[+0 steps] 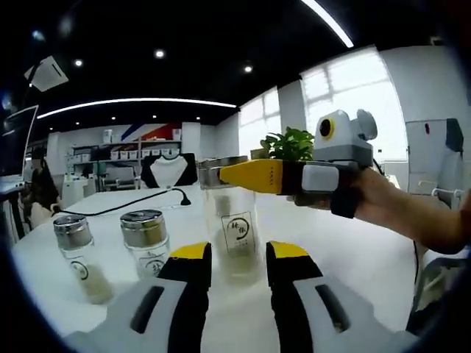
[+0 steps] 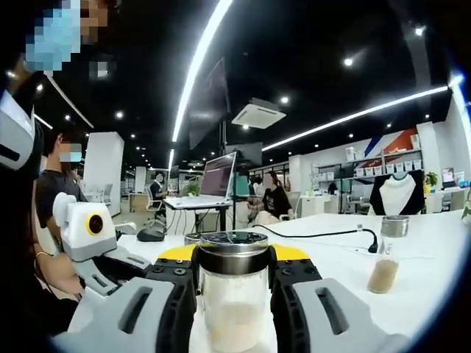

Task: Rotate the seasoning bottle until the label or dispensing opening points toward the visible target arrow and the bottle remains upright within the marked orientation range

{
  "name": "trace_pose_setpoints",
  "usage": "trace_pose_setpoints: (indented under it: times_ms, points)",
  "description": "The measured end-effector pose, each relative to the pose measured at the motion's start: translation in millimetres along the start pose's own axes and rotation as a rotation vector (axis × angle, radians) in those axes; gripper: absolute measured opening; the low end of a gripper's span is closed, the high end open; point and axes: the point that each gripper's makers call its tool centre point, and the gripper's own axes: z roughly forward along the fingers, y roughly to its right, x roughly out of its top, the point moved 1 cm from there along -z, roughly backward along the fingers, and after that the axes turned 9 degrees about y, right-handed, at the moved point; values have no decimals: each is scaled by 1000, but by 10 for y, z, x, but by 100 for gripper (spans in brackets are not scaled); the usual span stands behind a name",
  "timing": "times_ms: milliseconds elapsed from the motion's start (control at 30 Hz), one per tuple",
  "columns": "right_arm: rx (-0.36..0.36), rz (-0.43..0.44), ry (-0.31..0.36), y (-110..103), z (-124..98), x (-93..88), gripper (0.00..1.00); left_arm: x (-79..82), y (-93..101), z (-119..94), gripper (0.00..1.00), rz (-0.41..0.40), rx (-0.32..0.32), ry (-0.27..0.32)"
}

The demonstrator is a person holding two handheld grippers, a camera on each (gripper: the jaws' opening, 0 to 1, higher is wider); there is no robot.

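Note:
A glass seasoning bottle [image 1: 237, 234] with a square label facing me stands upright on the white table [image 1: 353, 257]. My right gripper [image 1: 221, 174] comes in from the right, a hand behind it, and is shut on the bottle's metal cap. In the right gripper view the cap [image 2: 234, 250] sits between my right gripper's [image 2: 235, 259] yellow tips, with the pale-filled glass [image 2: 234, 312] below. My left gripper [image 1: 239, 251] is open low in front of the bottle, one tip on either side of its lower part. The left gripper's body [image 2: 88, 232] shows at the left.
Two more metal-capped bottles [image 1: 76, 246] [image 1: 145, 237] stand left of the held one, and another bottle [image 2: 388, 261] stands on the table to the right. A black cable [image 1: 132, 202] runs across the far tabletop. A potted plant [image 1: 291, 143] is behind. People sit at desks beyond.

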Motion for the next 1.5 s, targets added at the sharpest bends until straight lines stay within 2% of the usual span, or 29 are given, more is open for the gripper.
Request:
trace_pose_setpoints:
  times_ms: [233,400,567,633,800,1000,1500]
  points:
    - [19,6,-9,-25,75,-75,34,-13,-46,-36,32,8,-9,-13]
    - [41,14,-10,-32,103,-86,34,-7,-102,-74,32,13,9,-15]
    - [71,19,-34,-50,77,-180,35,-27,-136,-107,32,13,18,-25]
    - [60,44,-19,28,7,-168,35,-33,-145,-116,32,12,21,-26]
    - [108,30,-25,105,2,-163,35,-67,-150,-109,33,14,21,-41]
    - [160,38,-44,111,5,-160,35,-106,-117,-103,36,30,6,-61]
    - [202,40,-55,116,33,-172,35,-49,-80,-84,36,41,-7,-60]
